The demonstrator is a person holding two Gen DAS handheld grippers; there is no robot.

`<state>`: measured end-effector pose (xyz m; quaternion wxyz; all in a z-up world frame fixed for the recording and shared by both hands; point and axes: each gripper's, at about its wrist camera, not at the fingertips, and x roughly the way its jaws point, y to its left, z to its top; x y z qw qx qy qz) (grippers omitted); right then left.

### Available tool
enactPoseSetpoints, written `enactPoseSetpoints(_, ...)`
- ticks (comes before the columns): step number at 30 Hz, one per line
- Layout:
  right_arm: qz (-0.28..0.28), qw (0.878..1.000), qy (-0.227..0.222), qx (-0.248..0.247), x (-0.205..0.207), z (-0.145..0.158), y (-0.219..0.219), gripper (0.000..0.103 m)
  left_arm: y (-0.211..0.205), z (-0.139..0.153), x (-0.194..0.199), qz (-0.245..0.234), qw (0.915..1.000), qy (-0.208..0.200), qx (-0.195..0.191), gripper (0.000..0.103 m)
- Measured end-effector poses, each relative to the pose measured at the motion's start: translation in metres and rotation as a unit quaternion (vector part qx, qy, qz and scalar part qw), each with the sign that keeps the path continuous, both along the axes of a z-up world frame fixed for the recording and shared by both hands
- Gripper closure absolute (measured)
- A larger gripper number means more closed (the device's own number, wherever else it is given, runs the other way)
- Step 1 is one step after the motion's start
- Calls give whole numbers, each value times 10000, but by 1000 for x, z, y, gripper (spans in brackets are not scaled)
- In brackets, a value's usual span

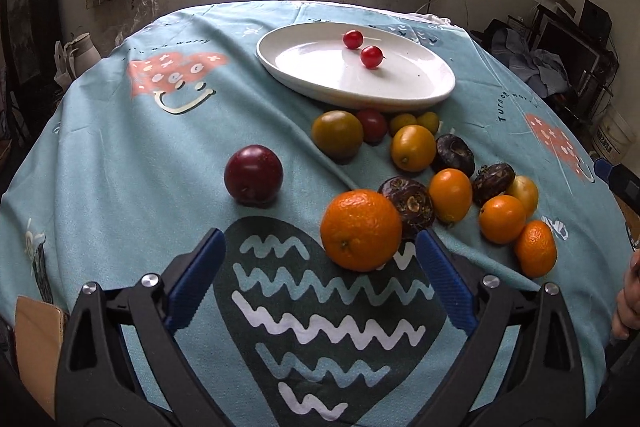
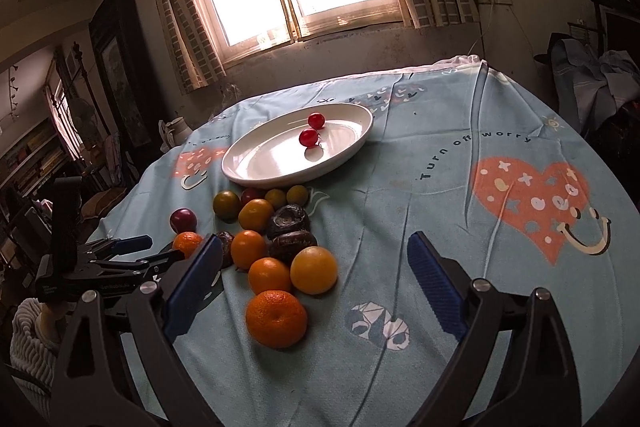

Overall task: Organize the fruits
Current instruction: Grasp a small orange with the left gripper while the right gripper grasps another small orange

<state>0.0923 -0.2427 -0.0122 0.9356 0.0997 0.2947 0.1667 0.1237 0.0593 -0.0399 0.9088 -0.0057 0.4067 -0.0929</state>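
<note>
The left gripper [image 1: 318, 259] has its fingers spread wide, holding nothing. Well ahead of its left finger [image 1: 196, 279] a dark red plum [image 1: 253, 174] stands alone on the cloth [image 1: 120, 155]. A big orange [image 1: 361, 230] lies just inside the right finger [image 1: 442, 281], near the pad; whether it touches I cannot tell. Behind it, fruit crowds close: dark brown ones [image 1: 408, 202], small oranges [image 1: 502, 219] and yellow ones, a green tomato [image 1: 337, 133]. Beyond lies the white plate [image 1: 420, 91] with two cherry tomatoes [image 1: 371, 57]. Between the fingers the cloth is bare, and the left side is open to the table edge.

The right gripper [image 2: 314, 279] is also wide and empty. An orange [image 2: 276, 319] sits on the cloth [image 2: 460, 219] just ahead of its left finger [image 2: 192, 287], with the heap behind it. Ahead of the right finger [image 2: 436, 287] the cloth is bare to the far edge
</note>
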Motion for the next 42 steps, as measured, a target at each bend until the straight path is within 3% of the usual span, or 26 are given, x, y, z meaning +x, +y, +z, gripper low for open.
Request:
enactPoseSetpoints(7,54,9999,87,-15,2,-3,1,9,-5,-5,7,-89,9997,183,-103,15)
enactPoseSetpoints(17,130,9997,212,15,4,-5,2,9,-10,-12,18,-400,9969,479,-471,57)
enactPoseSetpoints(22,417,9979,476,126,2,-10,6,9,-5,-9,15,-202,9983,357,-423,58)
enactPoseSetpoints(25,681,9957,618,-75,-8,-19,18,9,5,-5,13,31,9987,246,-450,58)
enactPoseSetpoints(28,935,9917,858,-222,-11,-26,28,19,11,-2,11,135,9987,162,-458,58)
enactPoseSetpoints(36,980,9862,1288,-339,0,-38,37,37,9,-1,11,78,9991,146,-381,58)
enactPoseSetpoints(42,994,9806,1682,-166,14,-51,37,55,8,-3,11,49,9991,197,-372,58)
